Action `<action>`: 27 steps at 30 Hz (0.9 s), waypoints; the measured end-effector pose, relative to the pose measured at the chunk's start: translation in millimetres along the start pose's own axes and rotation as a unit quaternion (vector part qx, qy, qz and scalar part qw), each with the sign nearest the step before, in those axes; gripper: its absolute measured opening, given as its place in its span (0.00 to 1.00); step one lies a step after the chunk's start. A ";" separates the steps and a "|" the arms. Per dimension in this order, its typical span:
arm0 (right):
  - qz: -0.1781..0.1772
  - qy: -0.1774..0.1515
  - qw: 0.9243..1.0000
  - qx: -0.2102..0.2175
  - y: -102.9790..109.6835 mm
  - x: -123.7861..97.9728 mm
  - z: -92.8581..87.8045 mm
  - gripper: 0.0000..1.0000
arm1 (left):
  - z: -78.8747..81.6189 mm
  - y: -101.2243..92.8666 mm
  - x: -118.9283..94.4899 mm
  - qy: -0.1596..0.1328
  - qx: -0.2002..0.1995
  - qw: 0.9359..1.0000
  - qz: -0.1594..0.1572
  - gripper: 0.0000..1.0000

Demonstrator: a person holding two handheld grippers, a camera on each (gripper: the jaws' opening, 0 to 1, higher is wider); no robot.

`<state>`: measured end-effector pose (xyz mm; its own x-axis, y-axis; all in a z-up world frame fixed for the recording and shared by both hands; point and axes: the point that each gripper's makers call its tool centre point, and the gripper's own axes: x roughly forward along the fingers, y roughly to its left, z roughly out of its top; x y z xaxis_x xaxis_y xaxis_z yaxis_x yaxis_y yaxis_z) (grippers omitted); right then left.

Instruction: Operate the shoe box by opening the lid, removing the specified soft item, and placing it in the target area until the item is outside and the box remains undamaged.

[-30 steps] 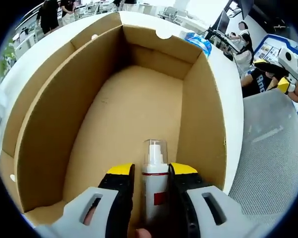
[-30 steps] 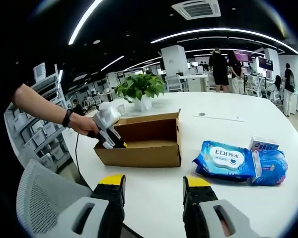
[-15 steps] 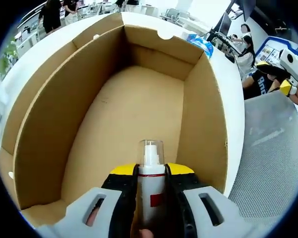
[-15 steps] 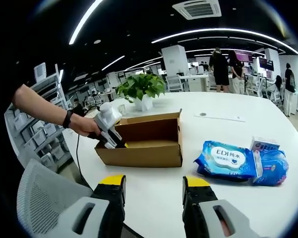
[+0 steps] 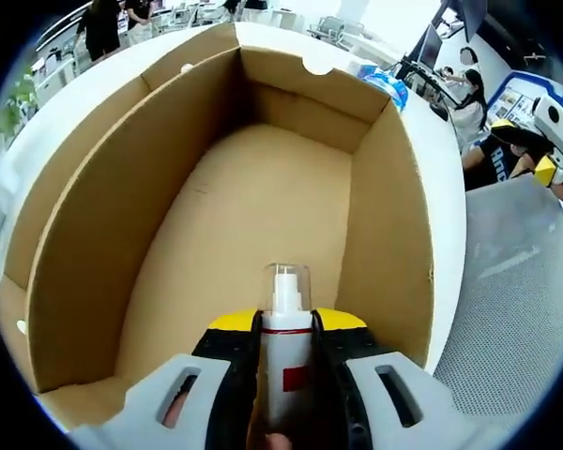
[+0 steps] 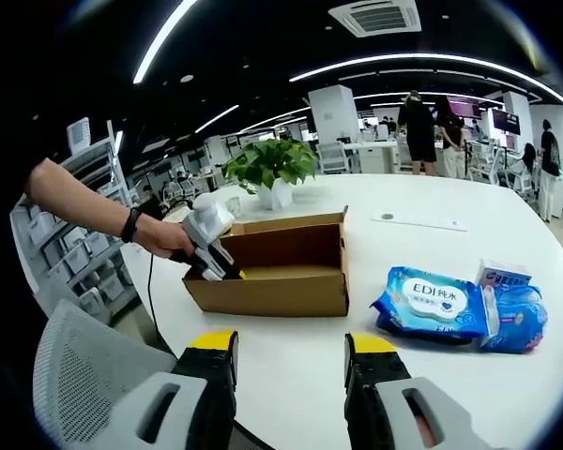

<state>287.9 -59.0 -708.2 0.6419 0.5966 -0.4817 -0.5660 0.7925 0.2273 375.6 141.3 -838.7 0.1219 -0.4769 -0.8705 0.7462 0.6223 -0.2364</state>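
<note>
Inside the open brown cardboard shoe box near the white desk's edge, the left gripper is now clamping a white spray bottle with a clear cap, jaws having closed since a second ago. Lifting out looks next; the right gripper is hovering open, empty.

The spray bottle has its lower body hidden between the left tool's jaws and cut off by the frame's bottom edge, while in the right gripper view the cardboard box's wall hides the left tool's tips and the bottle.
</note>
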 end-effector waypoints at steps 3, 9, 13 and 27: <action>-0.001 0.000 1.000 0.001 -0.7 -0.2 -0.4 0.43 | 0.1 -0.2 -0.1 0.001 0.001 1.000 0.001 0.21; -0.003 0.001 1.000 0.003 -2.1 -1.1 -2.0 0.42 | 3.5 7.1 -1.5 -0.005 -0.004 1.000 0.019 0.21; -0.005 0.001 1.000 0.005 -3.3 -1.9 -2.6 0.42 | 5.0 13.1 -3.1 -0.007 -0.009 0.999 0.033 0.20; -0.001 0.007 1.000 0.008 -0.8 0.7 -6.4 0.42 | 3.7 12.9 0.9 0.004 0.015 0.999 0.044 0.20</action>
<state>285.5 -60.0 -714.1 0.6354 0.5940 -0.4934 -0.5568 0.7952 0.2403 387.7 146.6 -841.0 0.1823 -0.4162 -0.8908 0.7522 0.6425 -0.1463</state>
